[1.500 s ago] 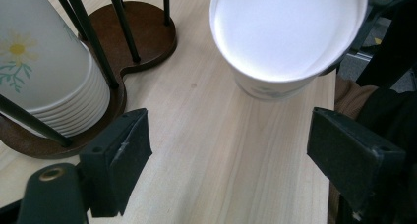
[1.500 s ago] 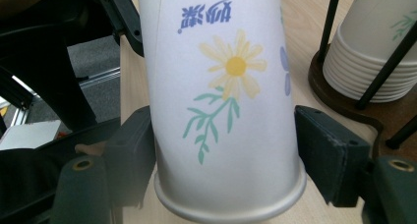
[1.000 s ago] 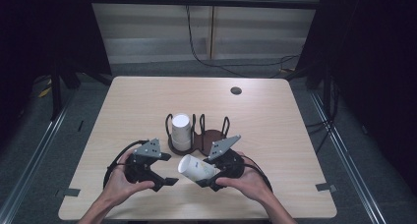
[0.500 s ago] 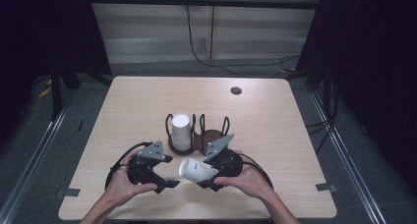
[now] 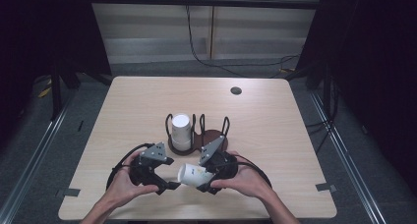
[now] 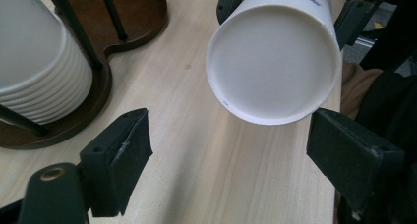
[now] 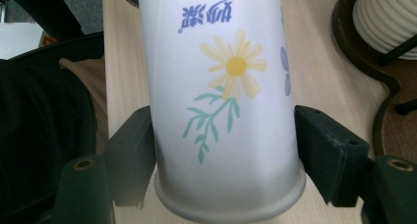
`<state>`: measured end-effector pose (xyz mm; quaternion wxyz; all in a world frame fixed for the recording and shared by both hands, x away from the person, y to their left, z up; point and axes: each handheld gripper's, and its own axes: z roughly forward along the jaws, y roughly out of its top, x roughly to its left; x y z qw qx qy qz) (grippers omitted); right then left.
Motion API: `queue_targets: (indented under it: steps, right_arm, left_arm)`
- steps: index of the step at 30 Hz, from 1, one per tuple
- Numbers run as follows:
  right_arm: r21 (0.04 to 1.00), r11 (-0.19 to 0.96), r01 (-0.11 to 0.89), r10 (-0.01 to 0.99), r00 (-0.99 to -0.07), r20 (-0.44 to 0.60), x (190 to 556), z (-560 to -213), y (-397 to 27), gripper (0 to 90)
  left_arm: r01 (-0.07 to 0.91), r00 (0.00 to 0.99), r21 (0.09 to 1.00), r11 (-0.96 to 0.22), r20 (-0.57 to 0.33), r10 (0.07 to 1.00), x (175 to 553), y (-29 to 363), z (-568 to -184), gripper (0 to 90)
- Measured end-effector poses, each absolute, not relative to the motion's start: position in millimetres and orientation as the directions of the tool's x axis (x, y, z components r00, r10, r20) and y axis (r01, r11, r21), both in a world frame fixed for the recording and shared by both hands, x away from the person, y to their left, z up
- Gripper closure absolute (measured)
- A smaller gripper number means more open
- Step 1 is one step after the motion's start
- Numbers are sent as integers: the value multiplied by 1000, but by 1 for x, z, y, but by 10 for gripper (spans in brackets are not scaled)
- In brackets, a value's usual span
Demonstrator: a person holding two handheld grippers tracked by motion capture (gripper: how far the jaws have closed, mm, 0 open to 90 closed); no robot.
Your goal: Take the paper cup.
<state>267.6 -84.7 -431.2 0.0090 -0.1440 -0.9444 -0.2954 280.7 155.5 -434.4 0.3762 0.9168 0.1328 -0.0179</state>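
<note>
The right gripper point(image 5: 212, 177) is clamping a white paper cup point(image 5: 193, 175) between its two jaws, low over the near part of the wooden table point(image 5: 275, 116). In the right gripper view the jaws are pressing on the cup point(image 7: 221, 111) from both sides, close to its rolled rim, and the rim is sitting nearest the camera. The cup's wall is carrying a yellow daisy on a green stem and some blue lettering, both printed upside down in that view.

The cup is lying on its side. Its long axis is running roughly level with the tabletop, out from the right gripper toward the left gripper point(image 5: 167, 183). Its closed base is pointing at the left gripper, and its rimmed mouth is pointing back into the right one.

The left gripper's jaws are standing wide apart and holding nothing. In the left gripper view the round white base of the cup point(image 6: 274, 62) is facing straight down the gap, ahead of the jaw tips and above them. Whether the right-hand jaw is touching the cup cannot be told from here.

Just beyond both grippers a dark wooden cup holder point(image 5: 211, 135) with black wire posts is standing on the table. A stack of white paper cups point(image 5: 180, 131) is sitting upright in its left bay, ahead and to the left of the left gripper's jaws point(image 6: 39, 62).

A hand is gripping each tool from the near edge of the table.
</note>
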Motion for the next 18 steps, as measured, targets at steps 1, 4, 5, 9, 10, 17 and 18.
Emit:
queue_targets:
  steps: [1, 4, 5, 9, 10, 17, 18]
  right_arm:
    - [549, 788, 278, 267, -958, 103, 267, -431, -84, 282]
    - [534, 800, 275, 262, -960, 102, 267, -433, -82, 281]
    - [526, 804, 278, 264, -959, 104, 268, -434, -82, 281]
    - [498, 823, 275, 258, -960, 104, 269, -438, -79, 281]
    - [479, 832, 281, 265, -959, 101, 268, -438, -78, 281]
    - [447, 852, 272, 261, -961, 88, 269, -436, -72, 281]
    - [448, 852, 269, 258, -962, 87, 269, -436, -72, 281]
  left_arm:
    - [257, 964, 683, -684, -133, 229, 280, 155, -435, 169]
    - [247, 967, 676, -694, -130, 219, 279, 153, -436, 194]
    - [250, 967, 676, -694, -132, 220, 279, 152, -437, 187]
    - [239, 970, 663, -710, -132, 204, 278, 149, -439, 179]
    - [241, 970, 660, -712, -135, 204, 278, 149, -439, 178]
    - [235, 972, 658, -715, -139, 191, 276, 145, -439, 176]
    - [232, 972, 658, -716, -138, 188, 276, 144, -439, 176]
